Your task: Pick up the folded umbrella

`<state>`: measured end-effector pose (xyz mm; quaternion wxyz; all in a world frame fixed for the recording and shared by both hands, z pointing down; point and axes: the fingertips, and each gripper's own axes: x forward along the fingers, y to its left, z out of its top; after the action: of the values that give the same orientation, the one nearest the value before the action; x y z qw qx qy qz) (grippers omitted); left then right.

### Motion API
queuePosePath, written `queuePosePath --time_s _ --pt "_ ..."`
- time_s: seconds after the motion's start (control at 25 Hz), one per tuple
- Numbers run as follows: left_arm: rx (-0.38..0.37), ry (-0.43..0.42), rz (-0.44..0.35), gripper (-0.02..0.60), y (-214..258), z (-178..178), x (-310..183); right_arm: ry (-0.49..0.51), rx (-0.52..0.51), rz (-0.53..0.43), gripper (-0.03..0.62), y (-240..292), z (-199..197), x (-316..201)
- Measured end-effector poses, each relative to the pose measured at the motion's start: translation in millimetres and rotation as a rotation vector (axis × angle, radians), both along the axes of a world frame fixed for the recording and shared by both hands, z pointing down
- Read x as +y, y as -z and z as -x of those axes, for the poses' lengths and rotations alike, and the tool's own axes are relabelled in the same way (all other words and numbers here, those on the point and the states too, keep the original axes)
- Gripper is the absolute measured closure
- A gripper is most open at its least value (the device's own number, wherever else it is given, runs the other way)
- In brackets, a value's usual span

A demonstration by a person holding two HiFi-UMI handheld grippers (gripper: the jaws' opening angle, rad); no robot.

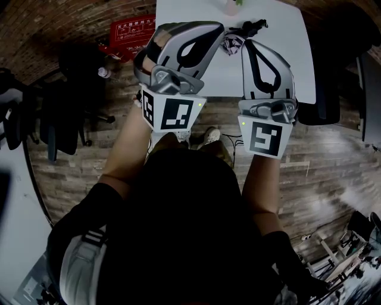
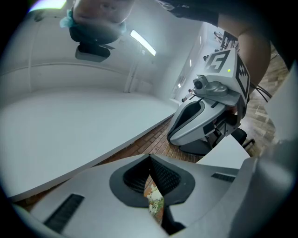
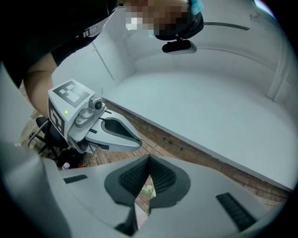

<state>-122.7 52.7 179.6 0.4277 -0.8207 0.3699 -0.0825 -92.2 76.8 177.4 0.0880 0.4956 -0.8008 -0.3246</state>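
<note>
The folded umbrella (image 1: 249,27), dark with patterned fabric, lies on the white table (image 1: 286,53) in the head view, just beyond both gripper tips. My left gripper (image 1: 219,30) is held above the table's near edge, left of the umbrella and shut on nothing. Beside it on the right, my right gripper (image 1: 245,45) is also shut and empty. In the left gripper view the pads meet at the tip (image 2: 150,159), and the right gripper (image 2: 209,116) shows alongside. The right gripper view shows its own closed jaws (image 3: 149,160) and the left gripper (image 3: 93,123). Neither gripper touches the umbrella.
A red box (image 1: 128,36) and a small bottle (image 1: 104,72) sit on the wooden floor left of the table. Black office chairs (image 1: 65,107) stand at the left, and another dark chair (image 1: 333,89) is by the table's right side. A pinkish object (image 1: 231,7) stands at the table's far edge.
</note>
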Motion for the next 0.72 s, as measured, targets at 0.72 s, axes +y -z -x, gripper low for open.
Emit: queuePosePath --time_s 0.72 --pt "0.022 -0.06 0.003 0.571 -1.8 10.9 -6.2 -0.092 -0.017 -0.011 0.565 -4.6 -3.1 1.0"
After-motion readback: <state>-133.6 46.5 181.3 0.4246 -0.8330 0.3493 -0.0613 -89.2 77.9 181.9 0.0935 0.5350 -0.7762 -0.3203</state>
